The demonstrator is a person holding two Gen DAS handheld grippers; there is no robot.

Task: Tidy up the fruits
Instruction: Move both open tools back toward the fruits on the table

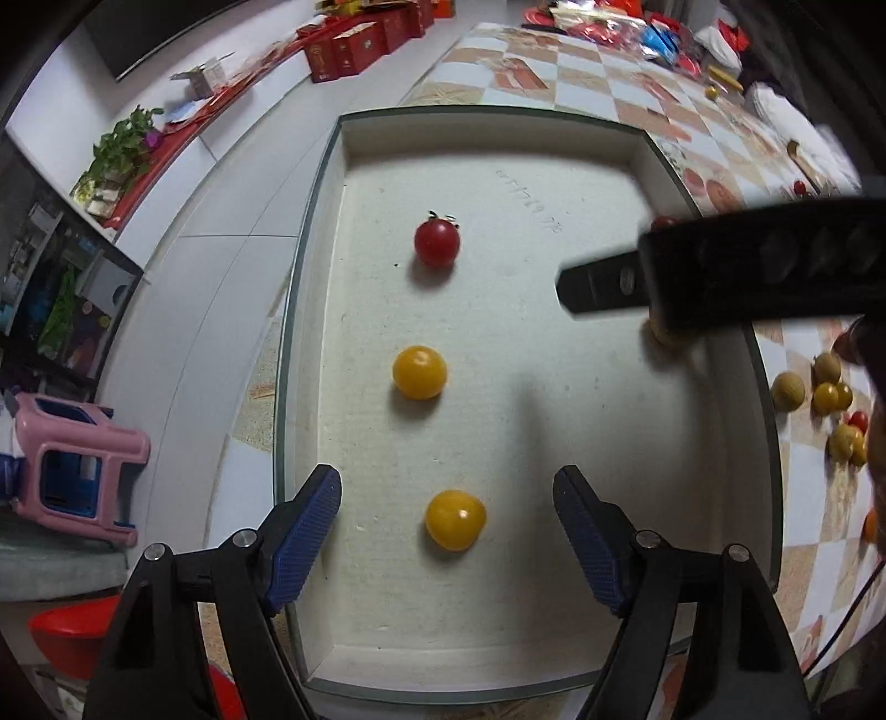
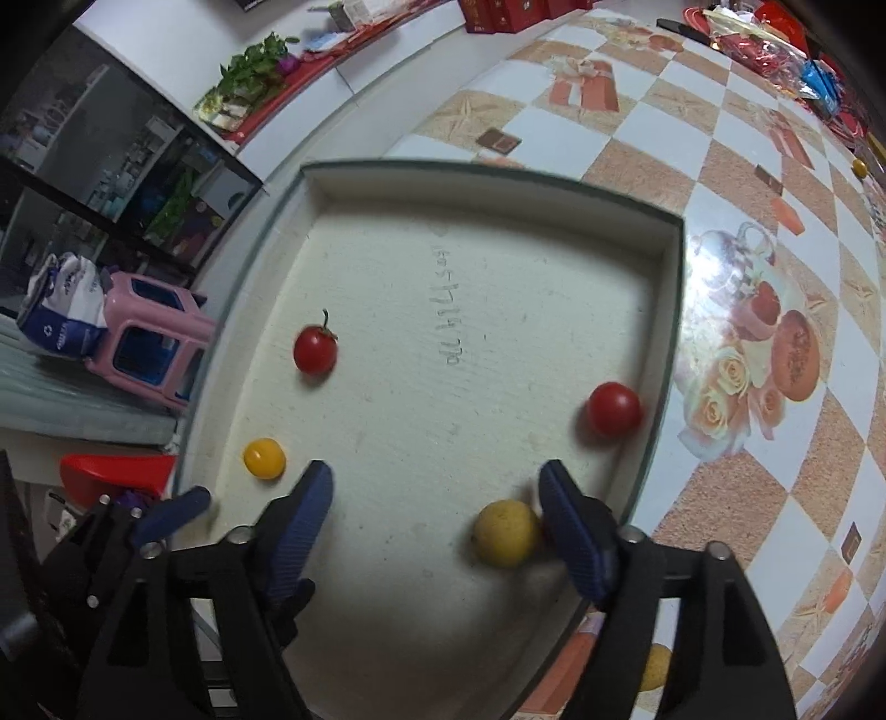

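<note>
A shallow white box (image 1: 637, 166) (image 2: 673, 288) lies on the table. In the left wrist view it holds a red cherry tomato (image 1: 437, 242) and two yellow tomatoes (image 1: 419, 372) (image 1: 455, 519) in a line. My left gripper (image 1: 446, 526) is open around the nearest yellow one. My right gripper (image 2: 434, 531) is open over the box's right side; a tan round fruit (image 2: 506, 533) lies against its right finger. Another red tomato (image 2: 613, 410), the stemmed red one (image 2: 314, 350) and a yellow one (image 2: 264, 457) show there. The right gripper's body (image 1: 720, 266) crosses the left wrist view.
Several loose tan, yellow and red fruits (image 1: 830, 399) lie on the checkered tablecloth (image 2: 775, 387) right of the box. A pink stool (image 1: 77, 459) and a red bin (image 1: 72, 637) stand off the table's left edge. Red packages (image 1: 354, 44) and bags clutter the far end.
</note>
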